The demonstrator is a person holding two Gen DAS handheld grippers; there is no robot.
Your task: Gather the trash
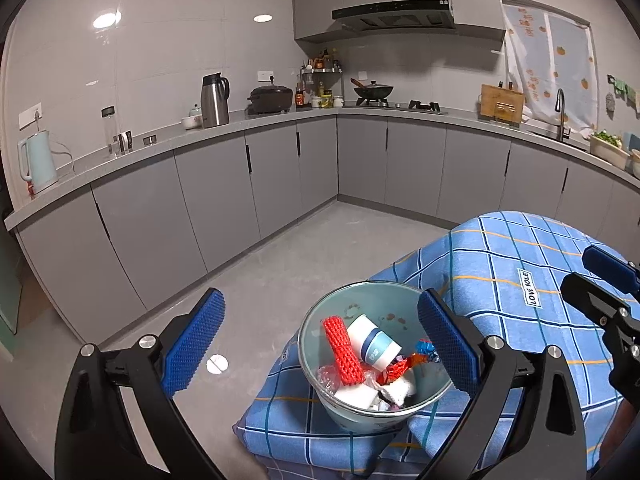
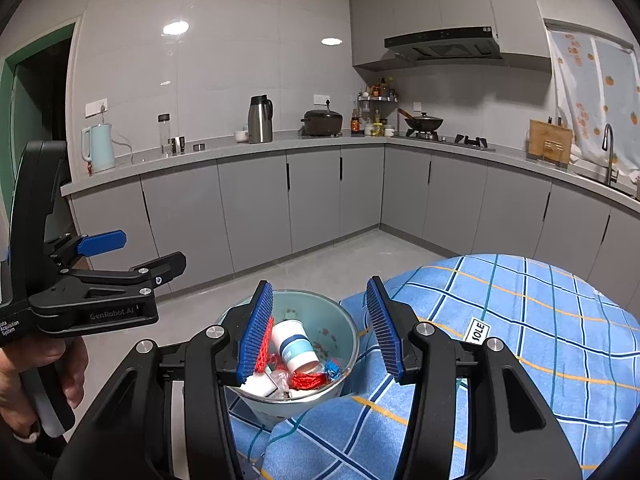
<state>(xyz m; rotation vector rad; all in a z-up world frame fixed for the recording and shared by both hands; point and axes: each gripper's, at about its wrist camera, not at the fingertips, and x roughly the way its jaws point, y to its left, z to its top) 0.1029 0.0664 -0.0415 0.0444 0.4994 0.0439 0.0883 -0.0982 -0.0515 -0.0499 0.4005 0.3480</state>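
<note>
A pale green bowl sits at the edge of a table with a blue checked cloth. It holds trash: a white and blue paper cup, a red foam net, candy wrappers and white scraps. My left gripper is open and empty, above the bowl. My right gripper is open and empty, over the bowl's right side. The left gripper also shows at the left of the right wrist view.
Grey kitchen cabinets run along the far walls, with a countertop carrying a kettle, a steel jug, pots and a wok. A sink is at the right. Grey floor lies between.
</note>
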